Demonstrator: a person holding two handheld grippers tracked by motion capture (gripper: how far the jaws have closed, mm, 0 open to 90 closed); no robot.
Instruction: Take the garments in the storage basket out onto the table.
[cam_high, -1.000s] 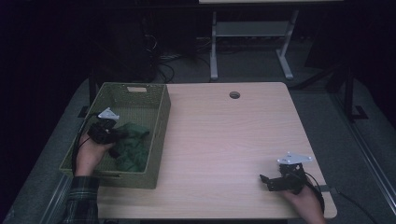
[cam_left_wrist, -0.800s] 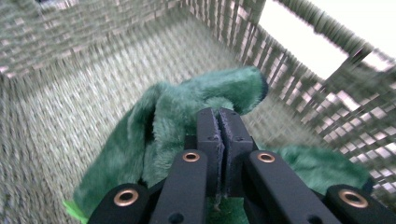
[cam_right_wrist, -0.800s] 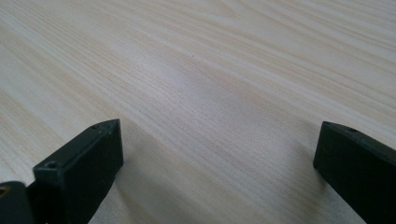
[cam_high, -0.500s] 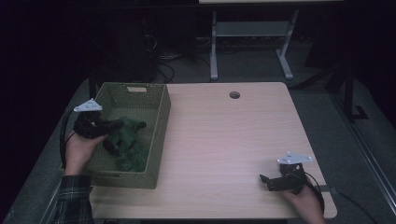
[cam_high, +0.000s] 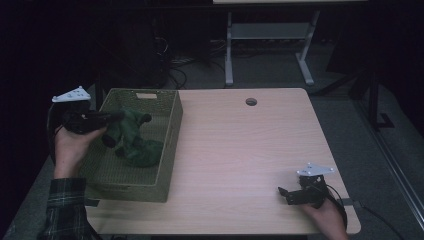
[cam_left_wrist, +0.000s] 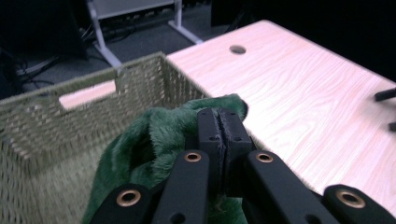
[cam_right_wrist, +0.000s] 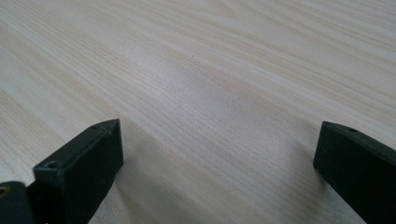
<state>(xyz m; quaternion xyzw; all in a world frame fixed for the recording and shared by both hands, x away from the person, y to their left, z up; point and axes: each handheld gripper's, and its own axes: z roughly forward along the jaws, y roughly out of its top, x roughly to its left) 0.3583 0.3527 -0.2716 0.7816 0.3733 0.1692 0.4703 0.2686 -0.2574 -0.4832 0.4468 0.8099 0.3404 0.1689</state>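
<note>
Above basket (cam_high: 169, 134), left tool (cam_high: 116, 116) level.

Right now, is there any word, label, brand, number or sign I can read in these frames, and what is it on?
None: no readable text appears in any view.
The woven basket, the green plush cloth, the wooden table and both grippers carry no lettering or labels.

Dim room, grey carpeted floor (cam_high: 280, 70), pale wood-grain table (cam_high: 250, 150) with round cable hole (cam_high: 251, 102) near far edge, white metal desk frame (cam_high: 270, 35) behind, tangled black cables (cam_high: 175, 60) on floor beyond.
</note>
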